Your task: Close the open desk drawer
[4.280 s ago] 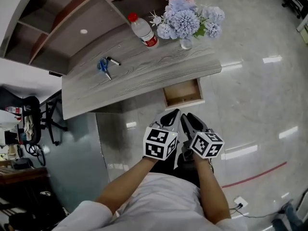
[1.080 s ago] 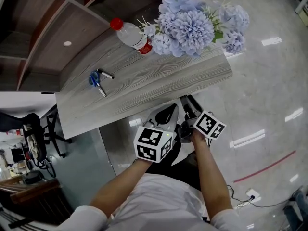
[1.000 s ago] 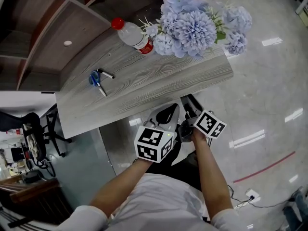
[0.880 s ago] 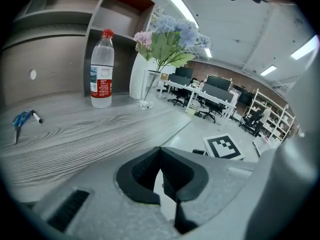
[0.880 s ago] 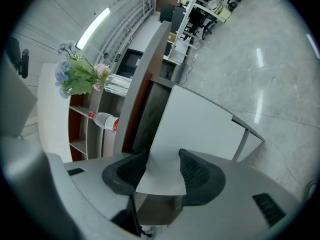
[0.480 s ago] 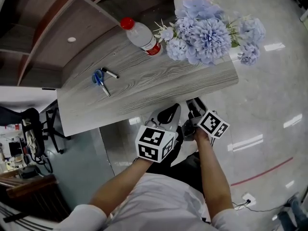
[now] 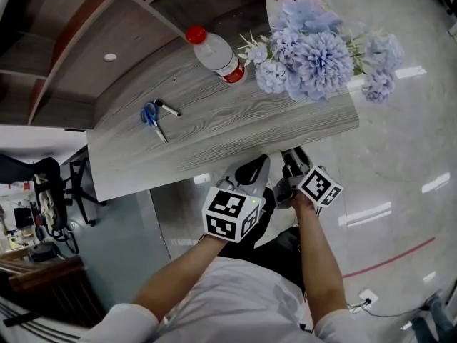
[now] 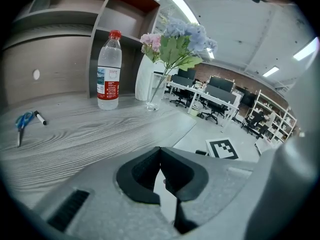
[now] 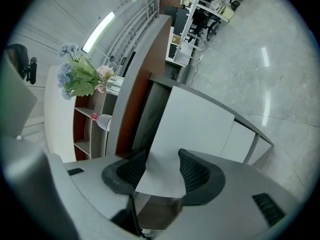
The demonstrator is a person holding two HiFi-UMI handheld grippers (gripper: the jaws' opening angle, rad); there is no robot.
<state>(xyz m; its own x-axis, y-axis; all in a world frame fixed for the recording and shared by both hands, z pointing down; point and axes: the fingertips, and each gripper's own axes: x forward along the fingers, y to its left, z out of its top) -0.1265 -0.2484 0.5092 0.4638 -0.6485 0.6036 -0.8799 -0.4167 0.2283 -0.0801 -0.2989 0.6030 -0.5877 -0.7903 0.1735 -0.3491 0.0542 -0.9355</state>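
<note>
The drawer shows only in the right gripper view, as a white front panel point(image 9: 195, 129) under the grey wooden desk top point(image 7: 235, 120). A strip of brown wood shows below the panel's near edge. My right gripper point(image 9: 162, 171) is open, its two jaws standing either side of that edge; whether they touch it I cannot tell. In the head view the right gripper point(image 7: 293, 156) reaches under the desk's front edge and the drawer is hidden. My left gripper point(image 7: 255, 164) hangs beside it, just below the edge. In its own view the left gripper point(image 8: 160, 151) is shut on nothing.
On the desk stand a water bottle point(image 7: 214, 48) and a vase of blue and pink flowers point(image 7: 321, 48), with blue scissors point(image 7: 151, 114) and a marker point(image 7: 168, 108) lying to the left. Shelves point(image 7: 71, 20) rise behind. An office chair point(image 7: 50, 191) stands at the left on the glossy floor.
The drawer stood open below the desk edge 4.3 s ago; now the head view shows none of it, and both grippers have moved up to the desk edge. They have barely shifted over the last second.
</note>
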